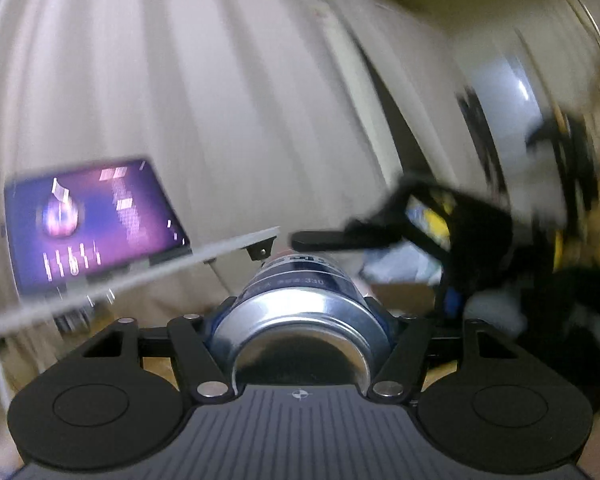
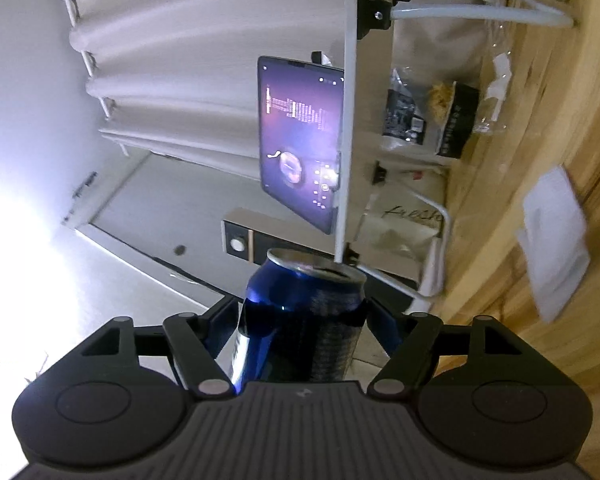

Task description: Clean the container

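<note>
Gripping a blue drinks can (image 1: 300,304) with its base toward the camera, the left gripper (image 1: 300,308) points level; the right gripper (image 2: 300,312) clamps another blue can (image 2: 300,312), open top outward.

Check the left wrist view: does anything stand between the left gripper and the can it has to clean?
Nothing visible does. The can already sits inside the left gripper, shiny base towards the camera, with the fingers pressed against its sides.

Left tongs (image 1: 300,312) clamp a blue can (image 1: 300,300), base toward the camera.
</note>
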A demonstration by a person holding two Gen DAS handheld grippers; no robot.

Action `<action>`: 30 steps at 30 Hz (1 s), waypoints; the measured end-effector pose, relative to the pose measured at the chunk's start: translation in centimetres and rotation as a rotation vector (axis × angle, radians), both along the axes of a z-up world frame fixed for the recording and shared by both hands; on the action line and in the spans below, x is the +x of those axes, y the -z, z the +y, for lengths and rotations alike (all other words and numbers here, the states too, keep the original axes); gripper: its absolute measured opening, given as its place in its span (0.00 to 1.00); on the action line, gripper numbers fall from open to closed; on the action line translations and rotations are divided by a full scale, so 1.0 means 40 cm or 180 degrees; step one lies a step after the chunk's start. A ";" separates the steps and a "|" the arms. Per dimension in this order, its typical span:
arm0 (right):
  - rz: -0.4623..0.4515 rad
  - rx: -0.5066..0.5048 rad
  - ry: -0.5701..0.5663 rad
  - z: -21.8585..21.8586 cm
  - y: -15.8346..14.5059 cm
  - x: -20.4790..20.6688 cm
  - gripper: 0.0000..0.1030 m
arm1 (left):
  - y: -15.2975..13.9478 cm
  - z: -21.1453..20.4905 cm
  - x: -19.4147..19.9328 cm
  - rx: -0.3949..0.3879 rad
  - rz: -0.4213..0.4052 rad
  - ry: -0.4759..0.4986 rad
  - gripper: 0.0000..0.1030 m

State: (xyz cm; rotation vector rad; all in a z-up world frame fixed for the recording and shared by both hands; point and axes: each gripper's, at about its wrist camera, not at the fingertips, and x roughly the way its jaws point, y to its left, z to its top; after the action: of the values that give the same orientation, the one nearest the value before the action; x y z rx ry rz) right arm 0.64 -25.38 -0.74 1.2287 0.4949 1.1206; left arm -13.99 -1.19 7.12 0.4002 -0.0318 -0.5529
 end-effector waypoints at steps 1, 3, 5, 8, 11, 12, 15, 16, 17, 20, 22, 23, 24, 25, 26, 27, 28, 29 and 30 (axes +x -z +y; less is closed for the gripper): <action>0.0003 -0.0025 -0.0008 0.001 -0.002 0.001 0.72 | 0.004 -0.005 -0.006 0.0106 -0.0071 0.0012 0.65; 0.0019 -0.0030 -0.0058 0.015 0.004 -0.004 0.72 | 0.002 -0.009 -0.004 0.0152 -0.0079 0.0031 0.65; 0.0038 0.0000 -0.0076 0.024 0.011 -0.005 0.71 | -0.002 -0.010 0.000 0.0150 -0.0062 0.0045 0.65; -0.0056 0.0067 -0.0036 0.026 0.008 -0.012 0.70 | -0.009 -0.012 -0.006 0.0100 -0.0076 0.0036 0.65; -0.0093 0.0079 -0.0023 0.030 0.007 -0.008 0.69 | -0.027 0.004 0.032 -0.0193 0.0118 0.0062 0.65; -0.0081 0.0078 -0.0029 0.032 0.005 -0.006 0.69 | -0.033 0.008 0.045 -0.0266 0.0160 0.0073 0.65; -0.0137 0.0059 -0.0045 0.034 -0.011 -0.008 0.69 | -0.042 0.006 0.068 -0.0335 0.0156 0.0083 0.65; -0.0136 0.0073 -0.0053 0.032 -0.011 -0.009 0.69 | -0.041 0.004 0.068 -0.0337 0.0151 0.0083 0.65; -0.0111 0.0091 -0.0062 0.031 -0.007 -0.009 0.69 | -0.039 0.002 0.068 -0.0345 0.0154 0.0081 0.65; -0.0024 0.0128 -0.0074 0.030 0.008 -0.010 0.69 | -0.032 0.002 0.075 -0.0380 0.0220 0.0037 0.65; -0.0010 0.0012 -0.0069 0.031 0.003 -0.010 0.72 | -0.020 0.013 0.085 -0.0449 0.0303 -0.0068 0.65; -0.0031 -0.0110 -0.0020 0.030 -0.004 -0.012 0.74 | -0.014 0.019 0.091 -0.0483 0.0345 -0.0120 0.65; -0.0076 -0.0287 0.0082 0.027 -0.013 -0.016 0.76 | -0.009 0.025 0.096 -0.0517 0.0387 -0.0172 0.65; -0.0124 -0.0452 0.0199 0.023 -0.020 -0.019 0.77 | 0.000 0.037 0.105 -0.0578 0.0441 -0.0259 0.65; -0.0149 -0.0627 0.0335 0.017 -0.024 -0.017 0.77 | 0.011 0.055 0.118 -0.0645 0.0500 -0.0361 0.65; -0.0144 -0.0830 0.0470 0.012 -0.028 -0.011 0.77 | 0.022 0.069 0.129 -0.0681 0.0548 -0.0458 0.65; -0.0127 -0.1135 0.0616 0.010 -0.035 -0.002 0.77 | 0.031 0.084 0.141 -0.0713 0.0622 -0.0536 0.65; -0.0123 -0.1610 0.0772 0.015 -0.047 0.009 0.77 | 0.037 0.101 0.155 -0.0771 0.0757 -0.0556 0.65; -0.0205 -0.2144 0.0920 0.026 -0.060 0.019 0.76 | 0.039 0.117 0.168 -0.0863 0.0914 -0.0543 0.65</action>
State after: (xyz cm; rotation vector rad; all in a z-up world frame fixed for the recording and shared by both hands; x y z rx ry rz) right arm 1.39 -24.34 1.67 0.6434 0.5642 0.6589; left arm -7.28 3.47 5.54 0.0559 0.2002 -0.4259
